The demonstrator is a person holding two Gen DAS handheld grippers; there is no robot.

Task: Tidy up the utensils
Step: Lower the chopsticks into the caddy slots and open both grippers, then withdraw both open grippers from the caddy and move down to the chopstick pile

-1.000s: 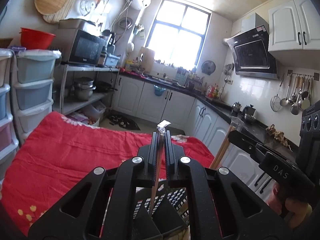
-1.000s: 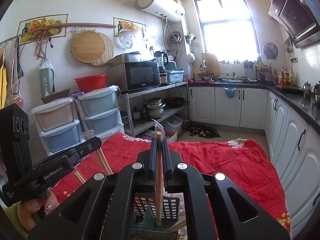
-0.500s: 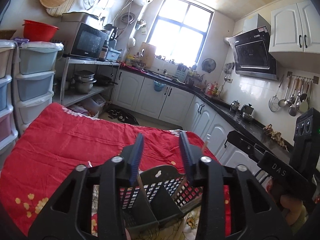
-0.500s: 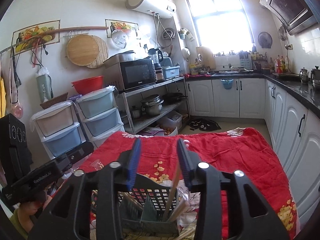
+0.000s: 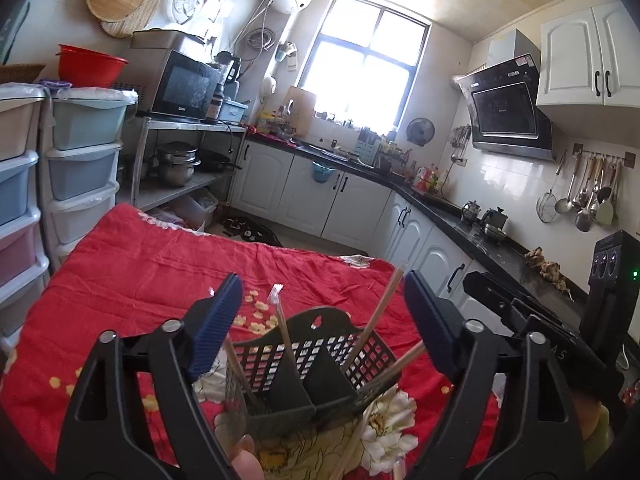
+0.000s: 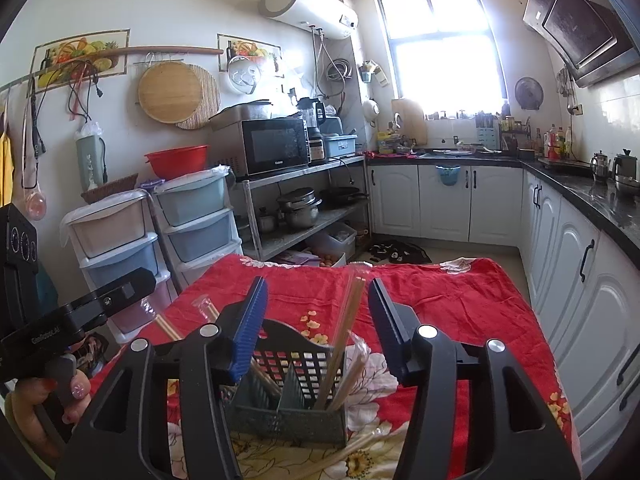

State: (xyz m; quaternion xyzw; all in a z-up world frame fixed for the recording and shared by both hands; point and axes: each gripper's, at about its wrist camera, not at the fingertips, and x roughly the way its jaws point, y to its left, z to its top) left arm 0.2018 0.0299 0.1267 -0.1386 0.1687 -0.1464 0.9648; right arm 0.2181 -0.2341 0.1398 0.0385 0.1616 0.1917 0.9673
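Observation:
A dark mesh utensil basket (image 5: 304, 368) with a centre divider stands on the red flowered cloth, also in the right wrist view (image 6: 292, 392). Wrapped wooden chopsticks (image 5: 380, 316) lean in its right compartment, others (image 5: 282, 324) in the left. In the right wrist view chopsticks (image 6: 346, 328) stand in the right compartment. My left gripper (image 5: 320, 320) is open and empty just above the basket. My right gripper (image 6: 318, 320) is open and empty above it too. More chopsticks (image 6: 352, 448) lie on the cloth in front.
The red cloth (image 5: 140, 264) covers the table. Plastic drawer towers (image 6: 192, 220) and a metal shelf with pots (image 6: 300, 208) stand to the left. White cabinets with a black counter (image 5: 460, 220) run along the far and right side.
Both grippers were shut on upright chopsticks over the basket one second ago. Both have opened wide and let go, and the chopsticks now stand in the basket.

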